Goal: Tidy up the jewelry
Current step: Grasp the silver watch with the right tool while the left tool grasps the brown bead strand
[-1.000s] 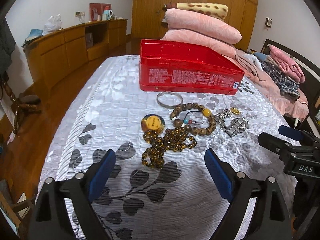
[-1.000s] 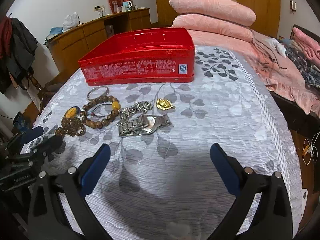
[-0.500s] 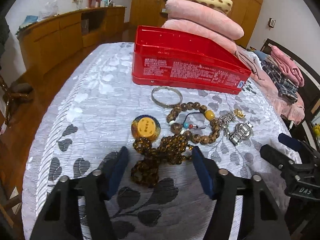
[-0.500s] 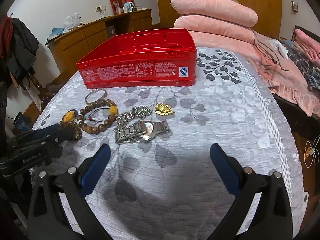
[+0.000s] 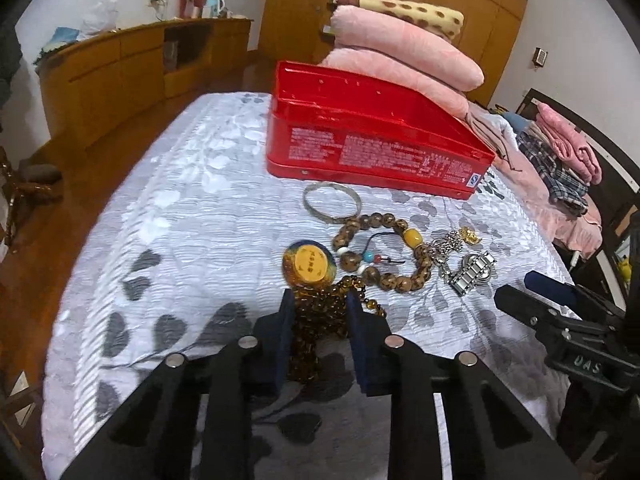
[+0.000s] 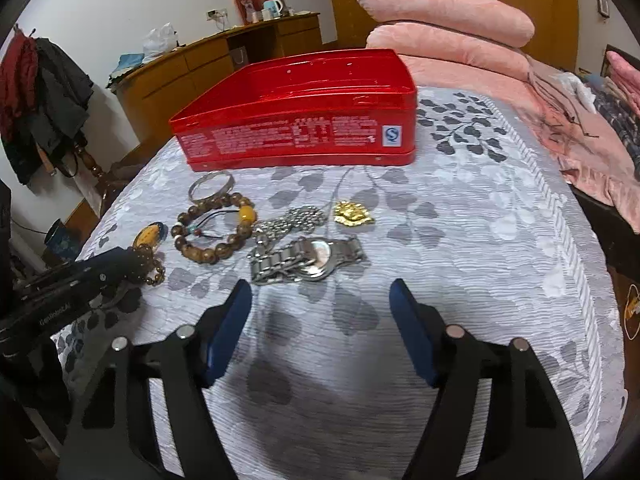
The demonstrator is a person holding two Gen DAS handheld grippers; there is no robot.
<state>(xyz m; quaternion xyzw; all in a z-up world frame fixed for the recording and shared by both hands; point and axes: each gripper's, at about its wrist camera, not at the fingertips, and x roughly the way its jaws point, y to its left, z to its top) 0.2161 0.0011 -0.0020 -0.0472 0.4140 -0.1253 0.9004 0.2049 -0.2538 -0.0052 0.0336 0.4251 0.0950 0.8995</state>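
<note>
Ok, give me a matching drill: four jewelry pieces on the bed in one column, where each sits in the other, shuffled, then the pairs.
Pieces:
1. amber bead string
2. silver bangle
3. steel watch
4. gold pendant

Places:
A. closest to the red tin
B. between the left claw pads
C. just ahead of the right claw
D. right of the silver chain, right wrist view

Pairs: 1-B, 2-A, 3-C, 4-D.

Both claws have just been closing; nothing lies between the right one's pads.

Left tongs closed onto amber bead necklace; right tongs narrowed.
</note>
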